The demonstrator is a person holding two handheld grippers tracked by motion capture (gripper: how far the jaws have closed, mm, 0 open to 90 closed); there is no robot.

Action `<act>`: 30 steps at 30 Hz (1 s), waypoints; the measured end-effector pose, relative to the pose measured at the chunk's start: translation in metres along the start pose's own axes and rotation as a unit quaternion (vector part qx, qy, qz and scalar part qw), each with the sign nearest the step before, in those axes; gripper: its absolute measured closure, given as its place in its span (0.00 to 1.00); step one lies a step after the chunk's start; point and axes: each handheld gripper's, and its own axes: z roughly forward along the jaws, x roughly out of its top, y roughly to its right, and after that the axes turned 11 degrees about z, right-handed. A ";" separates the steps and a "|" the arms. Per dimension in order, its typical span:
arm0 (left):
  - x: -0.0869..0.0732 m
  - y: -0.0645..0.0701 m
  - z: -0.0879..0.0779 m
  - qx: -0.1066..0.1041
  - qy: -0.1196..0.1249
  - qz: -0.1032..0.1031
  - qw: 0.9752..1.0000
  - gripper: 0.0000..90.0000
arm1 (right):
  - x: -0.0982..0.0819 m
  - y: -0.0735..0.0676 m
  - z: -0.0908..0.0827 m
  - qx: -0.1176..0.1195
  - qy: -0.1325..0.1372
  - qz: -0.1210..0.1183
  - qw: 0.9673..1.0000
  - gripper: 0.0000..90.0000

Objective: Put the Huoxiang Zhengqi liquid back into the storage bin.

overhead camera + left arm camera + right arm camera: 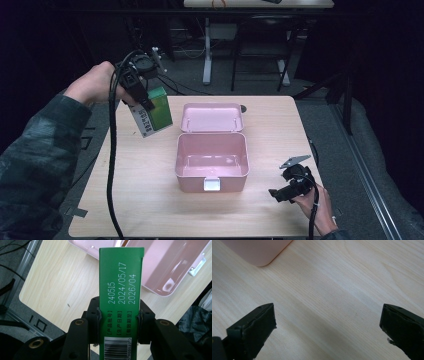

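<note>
Light wooden table (pixel 150 190), dark room behind. Pink box (pixel 212 162), lid open, at centre. Green carton (pixel 156 111) held above the table's left side, clamped between left gripper (pixel 142 97) jaws. Right gripper (pixel 280 194) low at the table's right edge, jaws wide apart, holding nothing.

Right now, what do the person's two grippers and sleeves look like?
Both are black two-jaw tools. The left gripper trails a thick black cable and has blocky fingers with brass-coloured pivots. The right gripper carries a grey three-cornered plate. The left sleeve is dark with a camouflage pattern.
</note>
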 end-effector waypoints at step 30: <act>0.067 0.028 0.012 -0.018 0.021 0.078 0.997 0.71 | 0.000 -0.001 0.000 -0.001 -0.008 -0.004 1.000 0.00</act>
